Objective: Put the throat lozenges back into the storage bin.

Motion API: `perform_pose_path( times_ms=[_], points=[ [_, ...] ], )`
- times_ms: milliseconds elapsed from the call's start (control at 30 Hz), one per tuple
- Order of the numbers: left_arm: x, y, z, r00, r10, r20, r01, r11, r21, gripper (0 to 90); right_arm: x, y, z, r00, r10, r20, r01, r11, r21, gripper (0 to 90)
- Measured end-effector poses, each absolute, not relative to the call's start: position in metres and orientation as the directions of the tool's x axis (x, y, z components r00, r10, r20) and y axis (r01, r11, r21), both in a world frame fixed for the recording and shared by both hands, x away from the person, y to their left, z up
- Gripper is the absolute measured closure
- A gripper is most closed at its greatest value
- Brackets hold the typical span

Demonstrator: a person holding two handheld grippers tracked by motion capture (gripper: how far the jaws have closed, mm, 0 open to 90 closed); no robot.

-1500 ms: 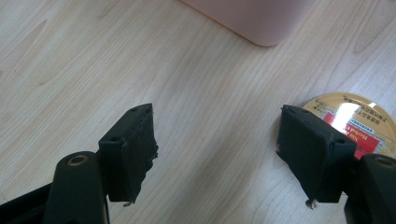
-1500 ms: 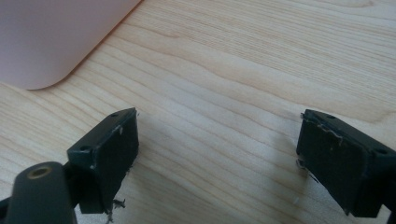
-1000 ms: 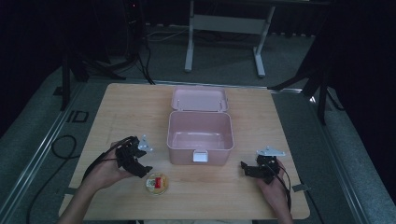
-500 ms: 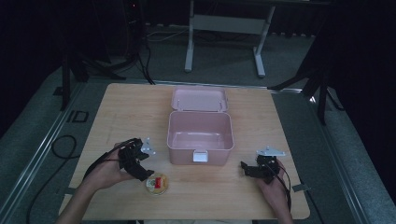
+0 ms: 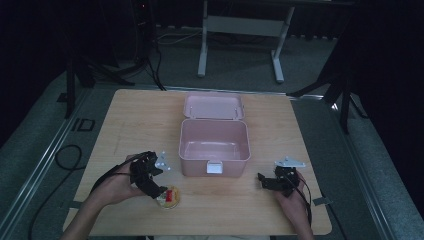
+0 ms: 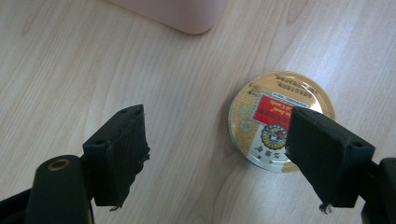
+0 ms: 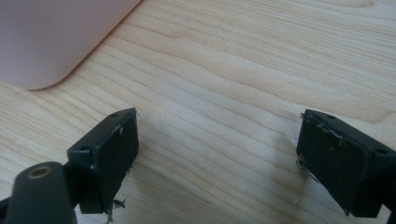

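On the wooden table, before the open pink box, the foil-lidded cup lay off-centre under the left gripper, whose empty jaws had just been opening; its right jaw overlapped the lid.

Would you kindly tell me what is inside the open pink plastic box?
The pink plastic box shows bare pink floor; its front wall hides the nearest strip inside.
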State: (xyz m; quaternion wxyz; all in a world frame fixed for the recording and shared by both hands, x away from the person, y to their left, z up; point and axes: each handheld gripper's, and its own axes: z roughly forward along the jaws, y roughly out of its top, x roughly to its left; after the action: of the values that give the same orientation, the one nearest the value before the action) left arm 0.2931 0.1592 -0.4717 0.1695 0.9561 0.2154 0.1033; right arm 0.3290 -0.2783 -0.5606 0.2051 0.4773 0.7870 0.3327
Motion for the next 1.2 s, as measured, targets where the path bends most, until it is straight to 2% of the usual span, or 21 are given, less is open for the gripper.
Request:
perform_pose_path(
  times_ms=[200,1200],
  points=[
    [0.292,0.157,-0.471,0.89,0.437,0.127,0.369,-0.856,0.361,18.1,0.329,-0.278,-0.561,-0.46,0.888,-0.005,0.615,0.323,0.72,12.7],
    [0.282,0.136,-0.483,0.936,0.344,0.078,0.307,-0.904,0.298,15.7,0.329,-0.278,-0.561,-0.46,0.888,-0.005,0.615,0.322,0.72,12.6]
  ],
)
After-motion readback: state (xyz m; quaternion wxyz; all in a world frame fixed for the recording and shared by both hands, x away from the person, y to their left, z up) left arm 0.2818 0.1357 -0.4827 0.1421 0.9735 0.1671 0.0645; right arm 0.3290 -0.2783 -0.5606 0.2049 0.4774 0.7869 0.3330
